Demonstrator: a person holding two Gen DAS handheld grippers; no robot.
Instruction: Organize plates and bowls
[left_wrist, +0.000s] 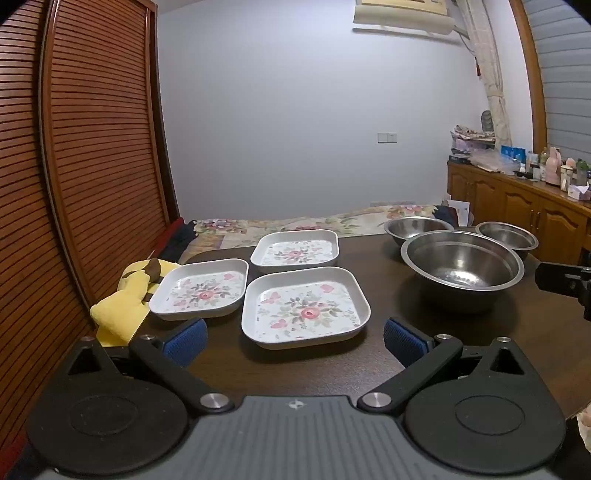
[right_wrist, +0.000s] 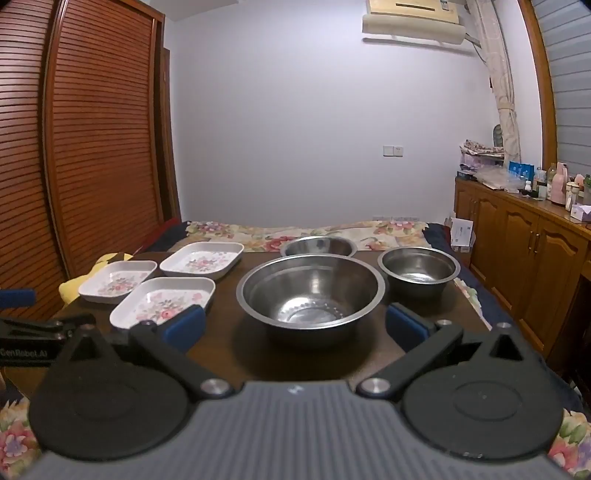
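On the dark brown wooden tabletop (left_wrist: 388, 295) sit three square white plates with pink flowers painted on them and three round shiny metal bowls. The plates are on the left side, close together. The nearest flowered plate (left_wrist: 306, 307) is the biggest-looking one, the left flowered plate (left_wrist: 201, 290) sits just beside it, and the far flowered plate (left_wrist: 295, 250) is behind them both. The bowls are on the right side. The big metal bowl (right_wrist: 311, 293) is in front, the small metal bowl (right_wrist: 418, 269) is to its right, and the back metal bowl (right_wrist: 318, 246) peeks out from behind the big one.

The left claw (left_wrist: 295, 341) is wide open with nothing in it, and its blue pads (left_wrist: 186, 339) hover just in front of the nearest plate. The right claw (right_wrist: 295, 328) is wide open too and holds nothing. It faces the big bowl.

A soft yellow cloth (left_wrist: 118, 310) lies at the left edge of the tabletop, next to the left plate.
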